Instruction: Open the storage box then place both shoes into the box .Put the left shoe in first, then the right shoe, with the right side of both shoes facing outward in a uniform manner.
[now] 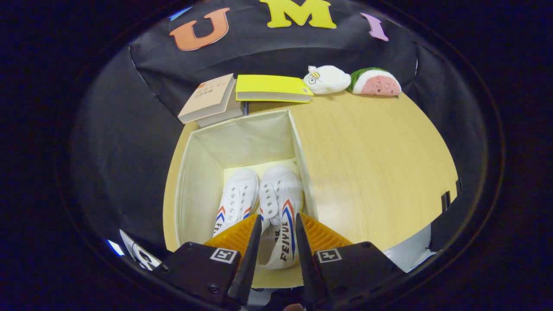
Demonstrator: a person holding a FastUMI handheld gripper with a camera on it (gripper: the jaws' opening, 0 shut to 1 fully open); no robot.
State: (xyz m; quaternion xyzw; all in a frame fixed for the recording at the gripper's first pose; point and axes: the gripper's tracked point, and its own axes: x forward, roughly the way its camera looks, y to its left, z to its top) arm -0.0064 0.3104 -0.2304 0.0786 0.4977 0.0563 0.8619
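The black gripper with orange ribbed fingers [278, 235] points down into the open cream fabric storage box [192, 181], its fingers narrowly apart around the heel of the right white canvas shoe with red and blue stripes [281, 203]; whether both press on it is unclear. The matching left white shoe [236, 199] lies beside it inside the box. The fingers hide both heels. Beyond the box lie a tan book [209, 100], a yellow book [272, 87] and two plush toys [352, 80] on the wooden table [380, 164].
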